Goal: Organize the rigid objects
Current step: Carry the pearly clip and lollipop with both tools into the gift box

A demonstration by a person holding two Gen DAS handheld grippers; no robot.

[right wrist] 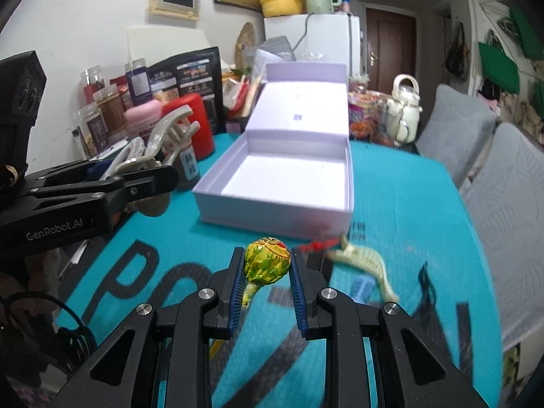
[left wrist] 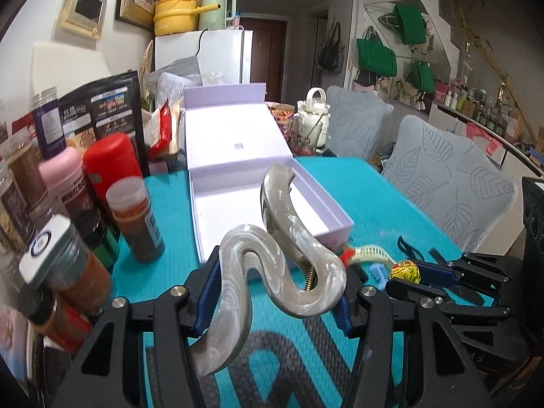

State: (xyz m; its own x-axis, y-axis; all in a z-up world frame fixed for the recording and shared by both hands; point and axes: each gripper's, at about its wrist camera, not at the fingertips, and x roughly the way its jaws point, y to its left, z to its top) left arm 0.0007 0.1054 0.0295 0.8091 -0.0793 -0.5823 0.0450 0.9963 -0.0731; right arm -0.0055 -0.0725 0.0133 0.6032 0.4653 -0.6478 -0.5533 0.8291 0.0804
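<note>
The left claw (left wrist: pixel 278 292) has a big pearly-grey hair claw clip (left wrist: pixel 282 258) pinched between its blue pads, held up over the teal worktop (left wrist: pixel 391 204). The clip is marbled and glossy, S-curved, with a brass spring showing at its hinge. Its lower tail runs down between the black fingers and is partly hidden there. From the right wrist view the same clip (right wrist: pixel 159 142) shows its curved teeth, but the left claw's body covers its base.

The right claw (right wrist: pixel 267 272) is narrow, closed on a lollipop (right wrist: pixel 267 260) in a yellow printed wrapper. The wrapper twist trails below and the stick is hard to make out.

Just ahead sits the open lilac gift box (right wrist: pixel 282 183), its lid (right wrist: pixel 306 102) standing up behind it. On the worktop beside the box's near corner lies a smaller cream hair clip (right wrist: pixel 363 261), smeared by motion blur, with a red scrap (right wrist: pixel 316 245) next to it. A small blue item (left wrist: pixel 375 270) beyond the left claw is too blocked to name. Jars and bottles (left wrist: pixel 102 183) crowd the left edge, blurred.
</note>
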